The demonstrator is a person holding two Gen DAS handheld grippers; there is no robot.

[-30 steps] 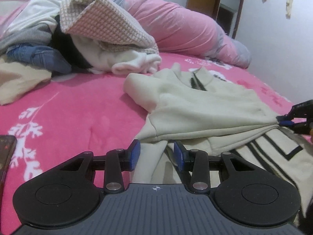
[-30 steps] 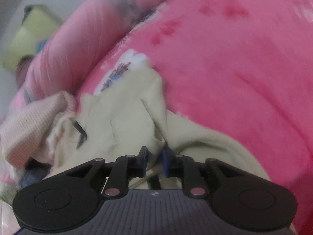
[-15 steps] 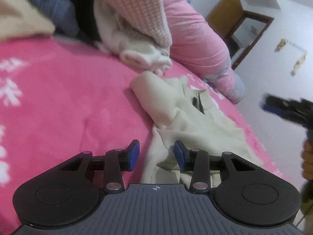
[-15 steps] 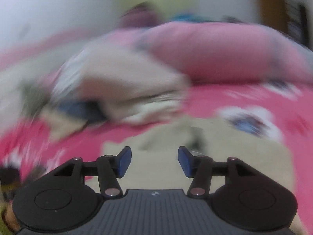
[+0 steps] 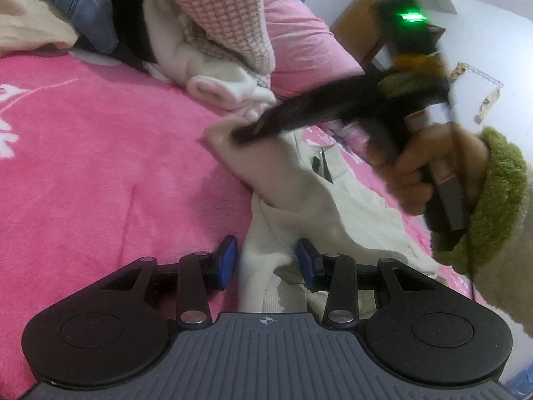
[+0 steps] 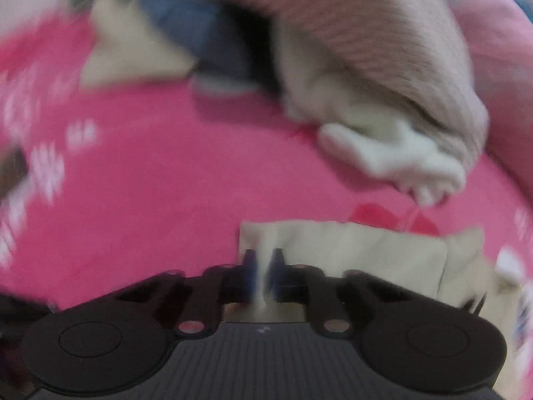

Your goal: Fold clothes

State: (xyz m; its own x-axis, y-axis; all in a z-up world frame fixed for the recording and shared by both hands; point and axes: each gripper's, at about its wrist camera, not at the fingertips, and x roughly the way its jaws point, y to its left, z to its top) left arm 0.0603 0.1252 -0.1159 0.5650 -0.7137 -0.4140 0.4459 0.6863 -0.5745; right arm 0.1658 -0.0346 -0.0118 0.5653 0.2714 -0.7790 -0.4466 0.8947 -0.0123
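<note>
A cream sweater (image 5: pixel 319 206) lies partly folded on the pink bed cover (image 5: pixel 116 173). My left gripper (image 5: pixel 266 263) is open, its blue pads either side of a cream sleeve edge (image 5: pixel 263 266) without closing on it. My right gripper (image 6: pixel 263 266) is shut on the sweater's far folded corner (image 6: pixel 333 246); that view is blurred. In the left wrist view the right gripper (image 5: pixel 243 136) reaches across over the sweater to that corner, held by a hand in a green cuff.
A heap of clothes (image 5: pixel 186 33) lies at the back: jeans, a pink knit and white fleece. A pink duvet roll (image 5: pixel 299 43) lies behind it. A white wall and a wooden frame (image 5: pixel 359 30) stand at the right.
The right gripper let go of the sweater's right side, opened, swung across to the far left corner and shut on it. The left gripper tilted and stayed open over the sleeve.
</note>
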